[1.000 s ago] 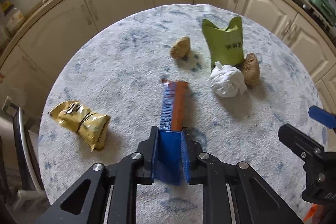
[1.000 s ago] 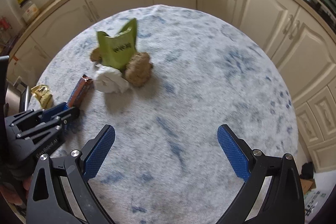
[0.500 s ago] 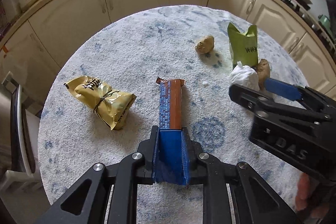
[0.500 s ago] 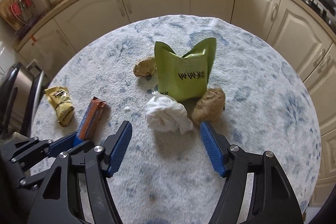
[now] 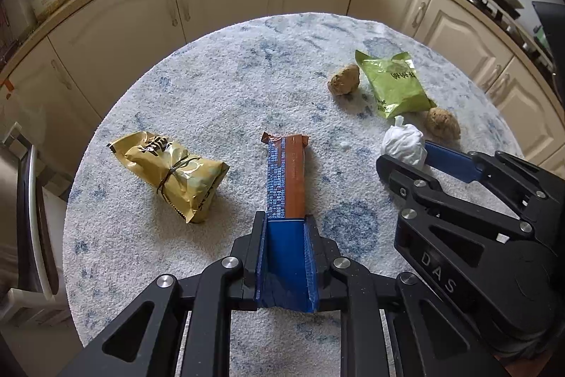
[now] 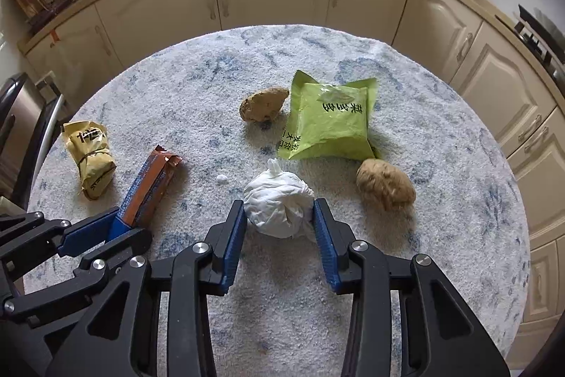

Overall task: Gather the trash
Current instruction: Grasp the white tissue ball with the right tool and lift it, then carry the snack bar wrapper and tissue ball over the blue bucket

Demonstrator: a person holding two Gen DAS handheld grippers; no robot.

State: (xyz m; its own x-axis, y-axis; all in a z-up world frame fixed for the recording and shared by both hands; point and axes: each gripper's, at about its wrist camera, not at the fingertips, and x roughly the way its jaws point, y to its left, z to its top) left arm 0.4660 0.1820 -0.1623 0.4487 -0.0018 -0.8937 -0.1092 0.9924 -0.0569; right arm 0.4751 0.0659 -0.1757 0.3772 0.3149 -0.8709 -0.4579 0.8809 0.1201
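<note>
Trash: a white tissue ball (image 6: 279,207), a bar wrapper (image 5: 286,177), a gold packet (image 5: 171,170) and a green packet (image 6: 330,122) lie on the round tabletop (image 6: 459,200), with two brown lumps (image 6: 385,188) among them
Left gripper (image 5: 285,228): fingers clamped on the near end of the bar wrapper, whose long axis runs straight away from them
Right gripper (image 6: 279,228): fingers closing, tissue ball between them; the right pad seems to touch it, the left shows a thin gap
Key relation: the ball sits dead centre between the right fingers, just ahead of their tips, so the right hand is the nearer
Next, I'd guess: finish the squeeze, then lift
Risk: soft tissue may slip
</note>
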